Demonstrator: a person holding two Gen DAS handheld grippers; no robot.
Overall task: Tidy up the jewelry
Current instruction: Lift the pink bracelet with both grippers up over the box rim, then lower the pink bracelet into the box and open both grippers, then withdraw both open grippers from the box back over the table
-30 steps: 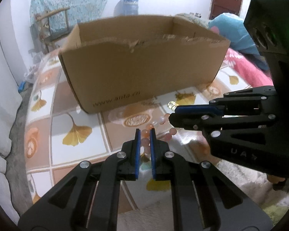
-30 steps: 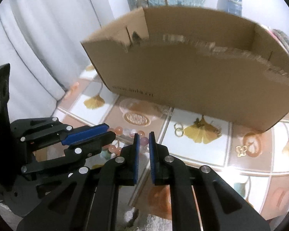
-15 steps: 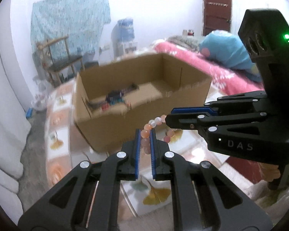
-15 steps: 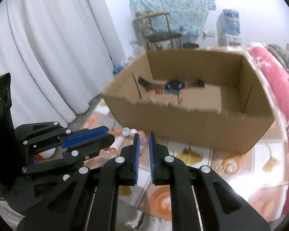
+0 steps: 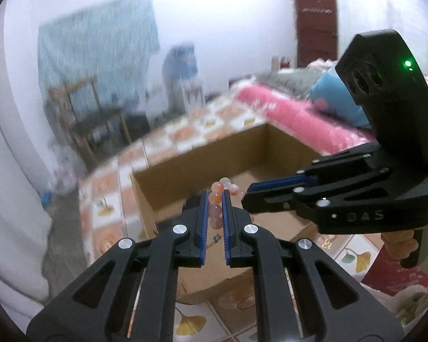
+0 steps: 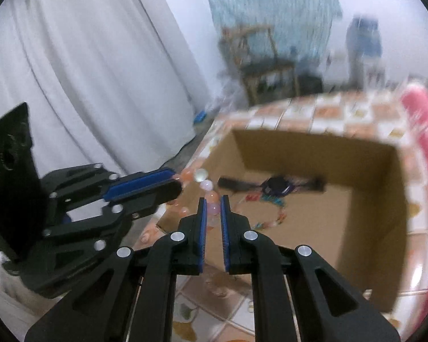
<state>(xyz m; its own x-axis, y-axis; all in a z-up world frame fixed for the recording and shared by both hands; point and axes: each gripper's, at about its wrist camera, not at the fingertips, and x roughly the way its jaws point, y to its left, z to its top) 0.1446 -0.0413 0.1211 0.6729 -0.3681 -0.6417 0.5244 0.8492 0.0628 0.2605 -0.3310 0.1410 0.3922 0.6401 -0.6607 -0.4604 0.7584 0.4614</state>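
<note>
Landmark: an open cardboard box on a patterned tablecloth; every place below is given from this box.
Task's thing: a bead bracelet of pale pink, peach and clear beads, held in the air above the box's near wall, over the open top.
Left gripper: jaws drawn in tight on the bead bracelet, several beads pinched between the blue pads and a few more arching beyond the tips.
Right gripper: also clamped on the bead bracelet, pale beads squeezed between its pads; in its own view the strand runs up and left to the other tool's tips.
Key relation: both tools hold the same loop side by side, tips near each other, so neither is clearly the nearer; the box floor lies ahead of and below both.
Long axis: the short run of beads stretches across from one gripper to the other, roughly along the box's near wall.
Already in the box: a dark watch lying flat towards the far wall, with a string of small coloured beads on the floor just nearer than it.
Judgement: the release looks due next; letting go together should drop the loop clear of the watch.
Surface: tablecloth of orange and white squares with yellow leaf prints, flat under the box.
Room: white curtain left of the box, a wooden chair beyond it, pink bedding to the right; the background is motion-blurred.
</note>
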